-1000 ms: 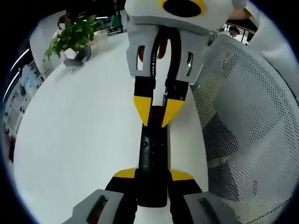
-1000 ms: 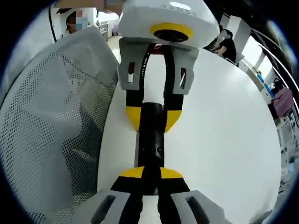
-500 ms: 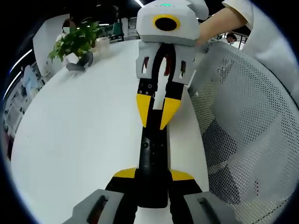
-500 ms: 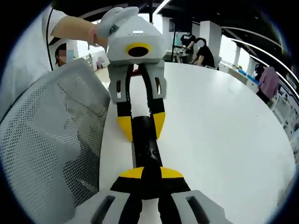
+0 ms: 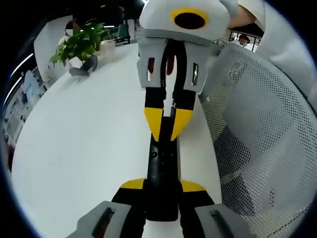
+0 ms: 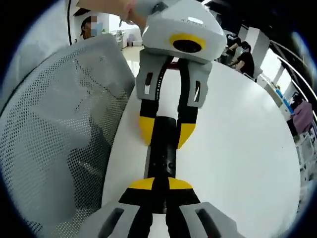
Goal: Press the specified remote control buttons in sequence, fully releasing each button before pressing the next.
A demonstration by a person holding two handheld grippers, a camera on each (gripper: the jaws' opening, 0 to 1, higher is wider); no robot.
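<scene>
We clamp the slim black plastic remote (image 5: 161, 173) in the left gripper (image 5: 161, 186) to steady it while the right gripper (image 5: 167, 121), tips nearly together and seemingly empty, presses a button.

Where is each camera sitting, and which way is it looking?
Left gripper view: rides on the left tool, looking along its yellow-tipped jaws, which clamp the long black remote control over the round white table; the right tool faces it, and a person's sleeve shows at top right.
Right gripper view: rides on the right tool, looking back along the remote control at the left tool, with a hand above it.
Shared: the remote control, both tools, the table, the white mesh chair back.
</scene>
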